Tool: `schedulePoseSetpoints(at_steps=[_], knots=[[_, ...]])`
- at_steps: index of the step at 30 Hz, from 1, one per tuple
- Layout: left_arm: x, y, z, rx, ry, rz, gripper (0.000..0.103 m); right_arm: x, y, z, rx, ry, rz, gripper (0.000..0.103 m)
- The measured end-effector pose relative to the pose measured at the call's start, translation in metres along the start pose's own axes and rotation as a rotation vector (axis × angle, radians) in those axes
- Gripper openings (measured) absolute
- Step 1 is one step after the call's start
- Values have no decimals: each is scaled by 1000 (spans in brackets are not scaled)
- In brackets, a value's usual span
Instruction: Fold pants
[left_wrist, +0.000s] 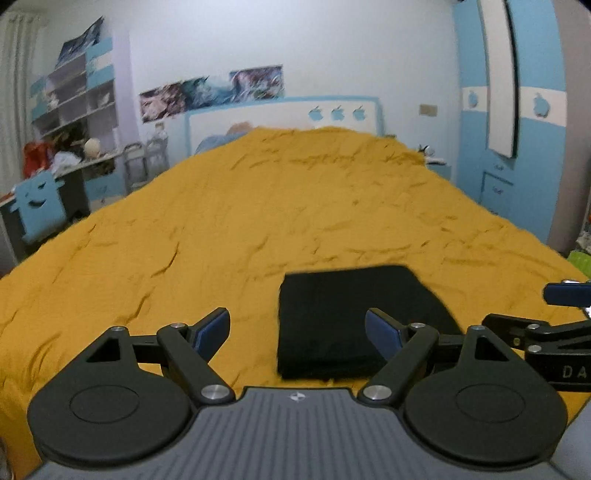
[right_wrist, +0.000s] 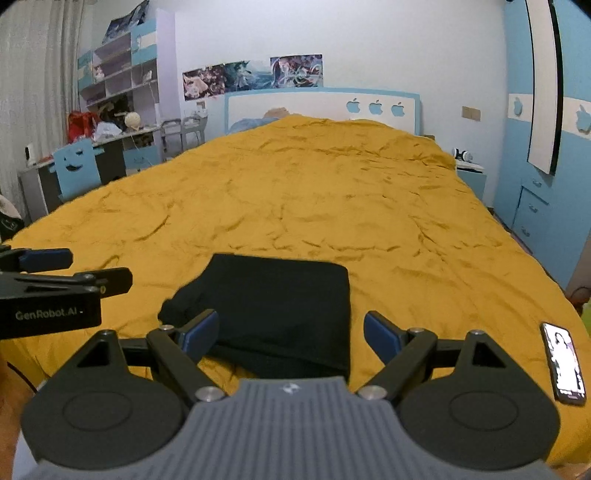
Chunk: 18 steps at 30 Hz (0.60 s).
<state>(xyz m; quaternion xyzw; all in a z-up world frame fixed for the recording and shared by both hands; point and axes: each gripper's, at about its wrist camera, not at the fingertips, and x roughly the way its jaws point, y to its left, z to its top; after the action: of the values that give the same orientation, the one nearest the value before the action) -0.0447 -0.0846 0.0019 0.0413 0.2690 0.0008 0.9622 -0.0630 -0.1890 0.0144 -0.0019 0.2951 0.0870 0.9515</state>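
Note:
The black pants (left_wrist: 347, 317) lie folded into a compact rectangle on the yellow bedspread (left_wrist: 258, 221), near the bed's front edge. My left gripper (left_wrist: 297, 330) is open and empty, just above the bundle's left part. In the right wrist view the pants (right_wrist: 280, 314) show a neat right edge and a rumpled left corner. My right gripper (right_wrist: 291, 334) is open and empty over the bundle's near edge. The right gripper also shows in the left wrist view (left_wrist: 554, 317), and the left gripper in the right wrist view (right_wrist: 55, 280).
A phone (right_wrist: 563, 363) with its screen lit lies on the bedspread (right_wrist: 332, 192) at the front right. A headboard (right_wrist: 321, 107) stands at the far end. A desk with a blue chair (right_wrist: 75, 166) is to the left, a blue wardrobe (right_wrist: 546, 122) to the right.

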Motion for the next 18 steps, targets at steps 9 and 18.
schedulePoseSetpoints(at_steps=[9,18], knots=[[-3,2,-25,-49,83,-4,97,-10,18,-31,-14,-3,-4,82],[-5,-2,-37,-54,118,-13,97,-13,24,-41,-23,24,21,82]])
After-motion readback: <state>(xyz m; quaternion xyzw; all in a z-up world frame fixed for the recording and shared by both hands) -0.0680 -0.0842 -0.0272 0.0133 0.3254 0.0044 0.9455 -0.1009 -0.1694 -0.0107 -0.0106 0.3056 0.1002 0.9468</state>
